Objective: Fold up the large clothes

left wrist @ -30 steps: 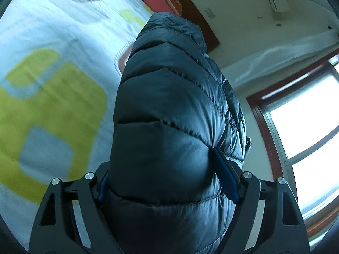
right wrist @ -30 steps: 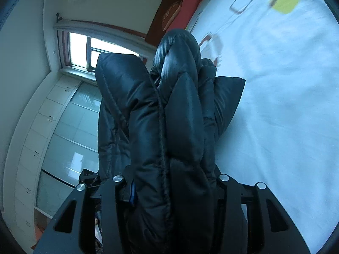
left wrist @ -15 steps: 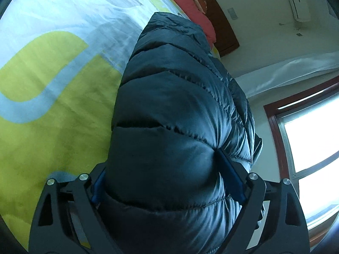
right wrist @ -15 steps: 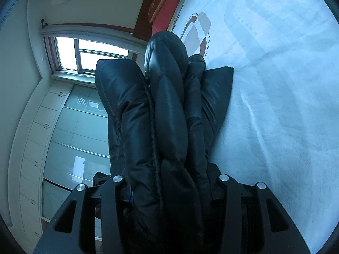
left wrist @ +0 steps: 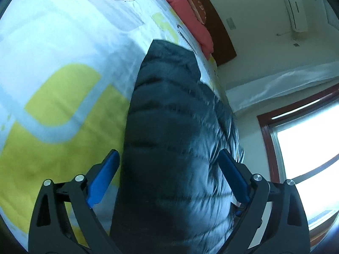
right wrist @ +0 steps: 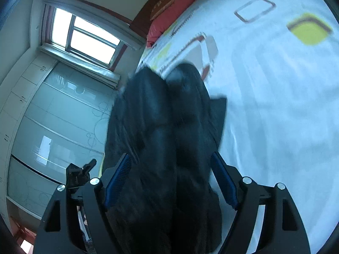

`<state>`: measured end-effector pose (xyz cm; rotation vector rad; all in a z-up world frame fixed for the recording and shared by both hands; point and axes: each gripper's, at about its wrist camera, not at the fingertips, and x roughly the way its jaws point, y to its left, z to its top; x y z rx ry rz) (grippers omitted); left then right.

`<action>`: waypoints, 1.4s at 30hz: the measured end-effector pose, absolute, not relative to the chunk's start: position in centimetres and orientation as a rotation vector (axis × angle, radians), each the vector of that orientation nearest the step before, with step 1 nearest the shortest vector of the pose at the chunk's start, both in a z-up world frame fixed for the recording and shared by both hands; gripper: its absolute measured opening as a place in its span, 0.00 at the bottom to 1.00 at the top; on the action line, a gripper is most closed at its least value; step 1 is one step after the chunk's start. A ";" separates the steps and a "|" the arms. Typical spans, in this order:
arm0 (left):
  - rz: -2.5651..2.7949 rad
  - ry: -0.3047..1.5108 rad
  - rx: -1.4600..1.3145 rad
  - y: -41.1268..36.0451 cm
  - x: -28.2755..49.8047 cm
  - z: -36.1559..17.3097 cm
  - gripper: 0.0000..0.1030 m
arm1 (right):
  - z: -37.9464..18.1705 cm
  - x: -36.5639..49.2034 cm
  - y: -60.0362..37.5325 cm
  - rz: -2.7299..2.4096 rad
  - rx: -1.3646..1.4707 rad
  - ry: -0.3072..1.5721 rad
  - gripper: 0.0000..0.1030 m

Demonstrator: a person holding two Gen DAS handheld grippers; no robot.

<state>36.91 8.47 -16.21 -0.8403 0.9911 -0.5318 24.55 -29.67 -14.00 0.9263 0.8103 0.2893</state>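
Here the left claw (left wrist: 168, 175) stands wide, its jaws having just been opening; the blue pads (left wrist: 103, 177) sit on either side of the dark quilted jacket (left wrist: 178, 139) with a visible gap on the left pad's side, and on the right the pad lies close to the puffy fabric without pressing into it. The jacket runs between the jaws and stretches away from the camera, its far end lying on the bed (left wrist: 63, 74), whose cover is white with yellow-green and grey-blue rounded shapes. At the far end of the bed lies a red pillow (left wrist: 186, 14) against a dark wooden headboard (left wrist: 220, 36). On the right of this view a window (left wrist: 307, 144) with a reddish frame shines bright, and an air conditioner (left wrist: 293, 6) hangs high on the wall.

The right claw (right wrist: 170, 173) also has its jaws apart, having just been opening; its blue pads (right wrist: 117, 180) stand beside the bunched folds of the jacket (right wrist: 167, 127), which is blurred, and neither pad appears to squeeze it. The jacket lies between the jaws and reaches out onto the bed (right wrist: 275, 105) near its left edge. Far off the red pillow (right wrist: 175, 6) shows again, with the window (right wrist: 84, 38) to the left and pale glossy wardrobe doors (right wrist: 53, 127) below it. Beside the right claw's left arm a small dark part, too unclear to name, pokes up
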 end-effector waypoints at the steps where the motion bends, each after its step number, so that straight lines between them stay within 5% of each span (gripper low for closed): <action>1: -0.534 0.993 -0.845 8.2 37.8 -15.9 0.91 | -13.8 25.4 -29.9 0.286 0.940 0.800 0.75; 7: -0.465 1.014 -0.754 5.2 41.5 -15.4 0.93 | -16.7 29.2 -31.5 0.286 1.099 0.801 0.75; 9: -0.414 1.054 -0.744 5.0 42.6 -16.5 0.91 | -17.9 29.8 -31.8 0.251 1.137 0.824 0.55; 12: -0.390 1.101 -0.732 4.8 43.5 -18.1 0.81 | -19.1 30.4 -32.0 0.242 1.169 0.864 0.42; 20: -0.360 1.106 -0.658 3.4 44.5 -19.5 0.80 | -20.9 30.6 -31.9 0.248 1.186 0.876 0.37; 25: -0.405 1.121 -0.711 4.5 44.1 -18.4 0.80 | -18.9 29.8 -32.0 0.251 1.152 0.868 0.47; 29: -0.399 1.078 -0.770 7.6 41.0 -17.5 0.89 | -16.6 26.8 -31.9 0.247 1.087 0.872 0.72; 42: -0.523 1.003 -0.774 9.0 29.4 -19.4 0.95 | -19.2 14.9 -27.8 0.283 1.136 0.871 0.81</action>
